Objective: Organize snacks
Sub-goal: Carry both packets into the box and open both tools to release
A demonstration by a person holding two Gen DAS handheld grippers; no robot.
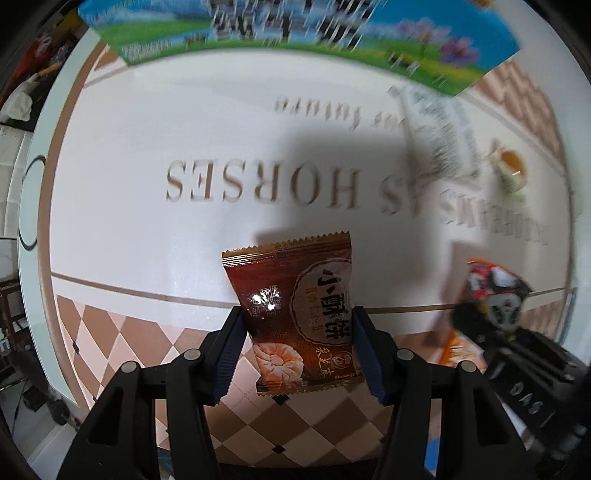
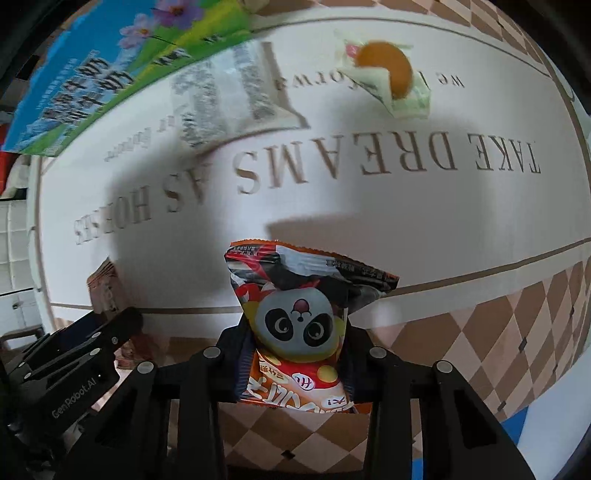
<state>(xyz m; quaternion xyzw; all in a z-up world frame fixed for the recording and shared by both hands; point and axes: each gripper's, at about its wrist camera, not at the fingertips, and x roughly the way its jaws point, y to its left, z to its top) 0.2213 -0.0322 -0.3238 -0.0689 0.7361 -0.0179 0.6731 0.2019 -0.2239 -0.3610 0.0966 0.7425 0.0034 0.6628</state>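
My left gripper [image 1: 297, 332] is shut on a brown pastry packet [image 1: 295, 306] with a gold serrated edge, held above the white tablecloth [image 1: 184, 129]. My right gripper [image 2: 295, 350] is shut on an orange-and-black panda snack bag [image 2: 295, 317], its pads pressing the bag's sides. Each gripper shows in the other's view: the right gripper with the panda bag [image 1: 495, 295] at the lower right of the left wrist view, the left gripper body [image 2: 74, 362] at the lower left of the right wrist view, with the brown packet [image 2: 105, 291] partly hidden behind it.
A blue-and-green box [image 1: 295, 33] [image 2: 110, 70] lies along the table's far edge. Beside it lie a white printed packet [image 2: 232, 92] [image 1: 439, 129] and a pale green packet showing an orange cake [image 2: 388, 74] [image 1: 509, 166]. The cloth has a brown checked border [image 1: 129, 332].
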